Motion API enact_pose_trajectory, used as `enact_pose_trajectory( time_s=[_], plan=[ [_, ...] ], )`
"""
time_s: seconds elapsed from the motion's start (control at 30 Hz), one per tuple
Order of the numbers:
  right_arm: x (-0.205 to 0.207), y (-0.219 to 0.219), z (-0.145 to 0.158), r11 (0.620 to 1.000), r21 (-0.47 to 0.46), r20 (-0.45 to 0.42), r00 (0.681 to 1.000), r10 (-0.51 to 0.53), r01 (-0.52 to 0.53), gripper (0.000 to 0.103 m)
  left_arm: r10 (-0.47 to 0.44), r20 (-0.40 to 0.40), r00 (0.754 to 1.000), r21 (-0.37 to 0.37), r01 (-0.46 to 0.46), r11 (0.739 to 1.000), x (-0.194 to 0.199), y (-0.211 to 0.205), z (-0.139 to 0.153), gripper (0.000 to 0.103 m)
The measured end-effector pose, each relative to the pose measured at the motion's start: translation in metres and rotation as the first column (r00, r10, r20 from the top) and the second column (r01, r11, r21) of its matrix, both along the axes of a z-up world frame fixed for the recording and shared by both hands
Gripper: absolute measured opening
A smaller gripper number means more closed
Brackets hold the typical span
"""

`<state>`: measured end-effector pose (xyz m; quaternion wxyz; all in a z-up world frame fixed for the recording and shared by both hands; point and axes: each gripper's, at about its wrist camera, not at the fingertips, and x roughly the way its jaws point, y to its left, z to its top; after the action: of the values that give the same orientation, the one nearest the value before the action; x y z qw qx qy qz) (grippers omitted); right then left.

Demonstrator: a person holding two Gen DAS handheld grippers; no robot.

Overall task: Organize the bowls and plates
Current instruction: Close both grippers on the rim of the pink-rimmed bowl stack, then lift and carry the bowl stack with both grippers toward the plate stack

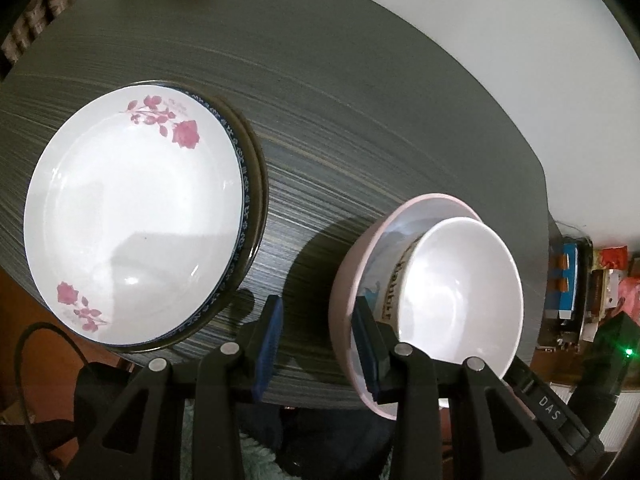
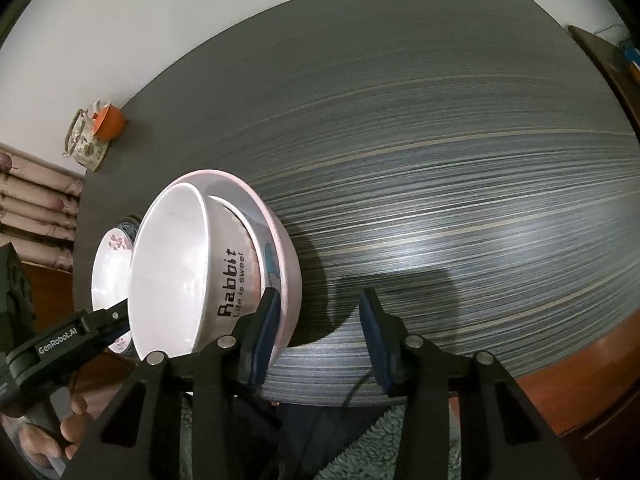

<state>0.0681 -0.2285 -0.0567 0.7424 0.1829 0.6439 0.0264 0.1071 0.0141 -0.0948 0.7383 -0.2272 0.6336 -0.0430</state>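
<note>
White "Rabbit" bowl (image 2: 172,272) nested in pink bowl (image 2: 290,276) near worktop (image 2: 440,160) front edge. Right gripper (image 2: 318,332) fingers (image 2: 266,332) spread, one touching pink bowl. Floral plate (image 2: 110,264) behind.

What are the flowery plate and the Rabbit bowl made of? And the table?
Flowery plate: probably glazed ceramic or melamine; it is white, glossy and mirrors the light. Rabbit bowl: the same sort of shiny white ware, with printed letters. Table: seemingly laminate or veneer, a dull sheen with fine grey streaks like wood grain.
</note>
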Motion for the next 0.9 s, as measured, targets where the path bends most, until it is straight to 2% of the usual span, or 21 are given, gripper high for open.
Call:
enact_pose_trajectory(
  time_s=[0.57, 0.7, 0.9],
  plan=[
    [0.012, 0.005, -0.011, 1.0, -0.006, -0.03, 0.999, 0.016, -0.017, 0.034, -0.01, -0.022, 1.0, -0.008, 0.01, 1.0, 0.01, -0.016, -0.013, 0.033],
    [0.014, 0.003, -0.014, 1.0, 0.026, -0.043, 0.999, 0.007, -0.006, 0.033, -0.02, -0.01, 1.0, -0.021, 0.02, 1.0, 0.011, -0.019, -0.012, 0.023],
    [0.011, 0.001, -0.014, 0.999, 0.032, -0.036, 0.999, -0.002, 0.003, 0.031, -0.035, 0.012, 0.999, -0.018, 0.036, 0.999, 0.012, -0.022, -0.011, 0.016]
  ],
)
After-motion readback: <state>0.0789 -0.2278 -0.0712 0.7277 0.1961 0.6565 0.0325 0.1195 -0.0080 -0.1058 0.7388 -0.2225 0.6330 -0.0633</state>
